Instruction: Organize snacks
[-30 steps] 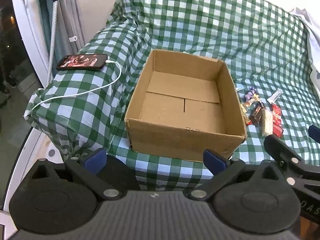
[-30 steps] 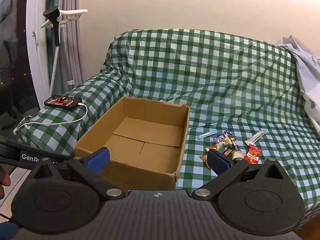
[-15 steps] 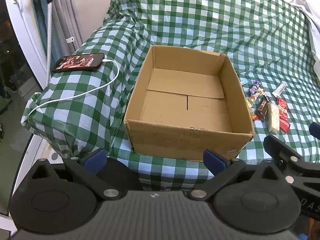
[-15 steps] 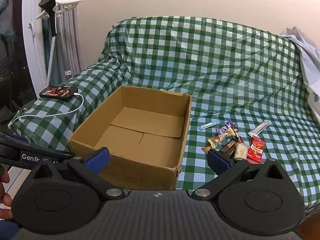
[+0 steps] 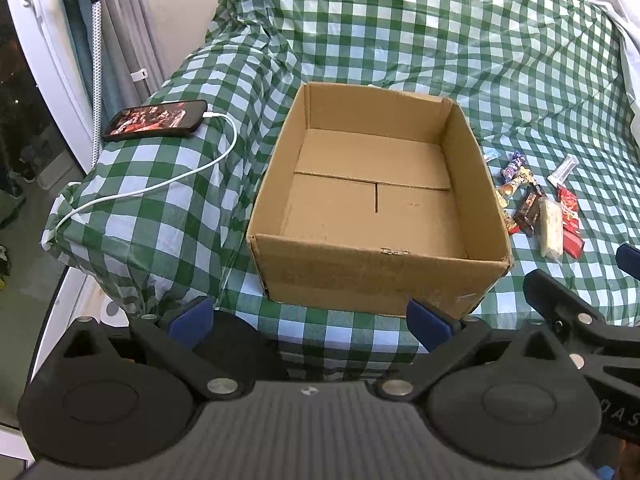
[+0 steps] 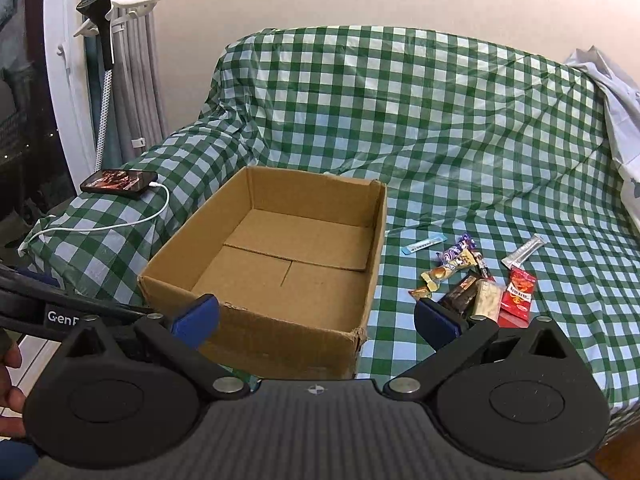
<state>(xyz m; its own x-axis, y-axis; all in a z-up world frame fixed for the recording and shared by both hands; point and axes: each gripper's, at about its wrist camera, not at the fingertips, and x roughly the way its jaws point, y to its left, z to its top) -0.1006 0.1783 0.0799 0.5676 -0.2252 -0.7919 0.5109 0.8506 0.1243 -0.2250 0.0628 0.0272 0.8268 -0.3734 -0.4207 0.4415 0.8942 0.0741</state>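
Sofa [image 6: 460, 128] under a green checked cover carries an open cardboard box [image 6: 280, 264] with nothing showing inside, snack wrappers [image 6: 480, 280] heaped just right of it, partly hidden behind the box wall in the left view, while left tool [image 5: 308, 320] and right tool [image 6: 316, 316] hang spread apart, holding nothing.

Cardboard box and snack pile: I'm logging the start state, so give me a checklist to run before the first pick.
1. Cardboard box open on top, nothing inside: ok.
2. Snack pile lying beside the box, unobstructed: ok.
3. Right tongs open, holding nothing: ok.
4. Left tongs open, holding nothing: ok.
5. Phone and its cable lie clear of the box: ok.
6. Box steady on the soft checked cover: cannot tell.
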